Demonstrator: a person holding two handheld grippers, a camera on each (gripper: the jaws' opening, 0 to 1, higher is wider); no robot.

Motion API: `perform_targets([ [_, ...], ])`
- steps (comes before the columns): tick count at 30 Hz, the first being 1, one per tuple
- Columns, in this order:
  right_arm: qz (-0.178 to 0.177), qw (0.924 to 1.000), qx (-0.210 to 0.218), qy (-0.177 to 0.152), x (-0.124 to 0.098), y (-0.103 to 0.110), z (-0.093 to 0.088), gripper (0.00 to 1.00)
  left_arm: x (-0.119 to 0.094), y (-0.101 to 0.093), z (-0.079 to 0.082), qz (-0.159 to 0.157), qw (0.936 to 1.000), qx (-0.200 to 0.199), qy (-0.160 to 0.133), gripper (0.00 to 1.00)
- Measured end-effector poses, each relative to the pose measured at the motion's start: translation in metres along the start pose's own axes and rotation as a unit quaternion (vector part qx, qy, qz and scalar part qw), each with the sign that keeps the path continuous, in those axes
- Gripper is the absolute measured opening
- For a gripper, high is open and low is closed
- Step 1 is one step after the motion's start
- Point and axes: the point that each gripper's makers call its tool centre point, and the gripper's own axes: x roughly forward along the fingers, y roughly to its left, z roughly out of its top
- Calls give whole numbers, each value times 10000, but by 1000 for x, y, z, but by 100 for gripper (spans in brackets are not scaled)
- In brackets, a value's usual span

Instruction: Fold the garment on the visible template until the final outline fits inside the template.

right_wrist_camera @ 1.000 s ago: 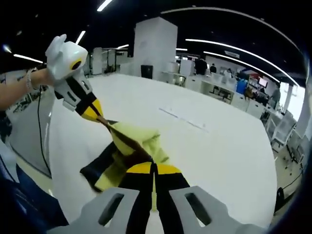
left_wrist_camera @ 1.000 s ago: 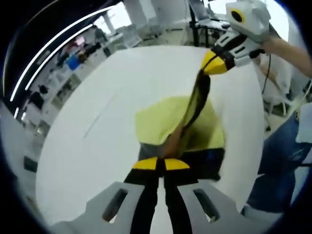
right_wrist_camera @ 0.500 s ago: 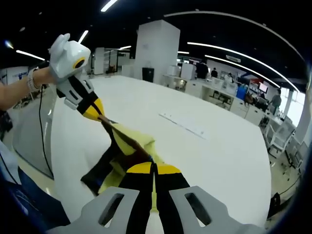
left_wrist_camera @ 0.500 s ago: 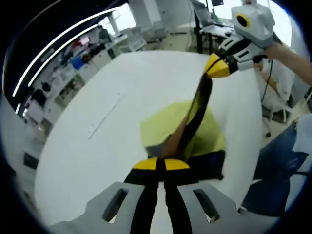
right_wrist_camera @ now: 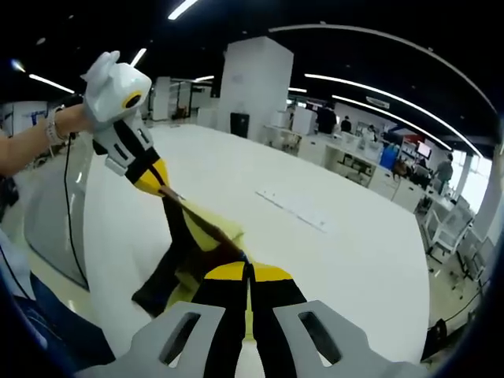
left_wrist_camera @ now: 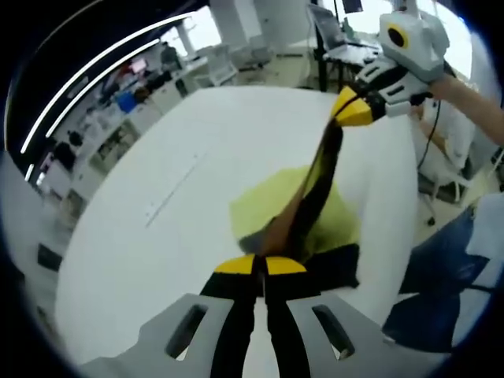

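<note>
A yellow and black garment (left_wrist_camera: 303,213) hangs stretched between both grippers above a white table (left_wrist_camera: 197,142). My left gripper (left_wrist_camera: 260,264) is shut on one end of it, at the bottom of the left gripper view. My right gripper (left_wrist_camera: 350,110) comes in at the upper right there, shut on the other end. In the right gripper view my right gripper (right_wrist_camera: 248,272) pinches the garment (right_wrist_camera: 193,244), and the left gripper (right_wrist_camera: 156,183) holds it at the upper left. The lower part of the cloth droops toward the table. A faint line marking (right_wrist_camera: 295,209) lies on the table.
The table's near edge (right_wrist_camera: 71,260) runs beside a person's blue trouser leg (left_wrist_camera: 441,276). A hand and forearm (right_wrist_camera: 39,138) hold the left gripper. Desks, chairs and a white pillar (right_wrist_camera: 248,83) stand behind the table.
Both grippers have risen a little with the garment, lifting more of the cloth off the table. The grip on both ends is unchanged.
</note>
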Motion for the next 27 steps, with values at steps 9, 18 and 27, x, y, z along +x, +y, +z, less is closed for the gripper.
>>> perform_targets([
  [9,52,10000,1,-21,-2,3,4,1,-11,3,5,53,10000,26,-7,0],
  [18,37,9999,-61,-92,-8,1,13,1,-18,4,11,48,10000,47,-12,0],
  [27,35,9998,-135,-158,-17,-1,24,1,-29,6,20,78,9999,97,-29,0],
])
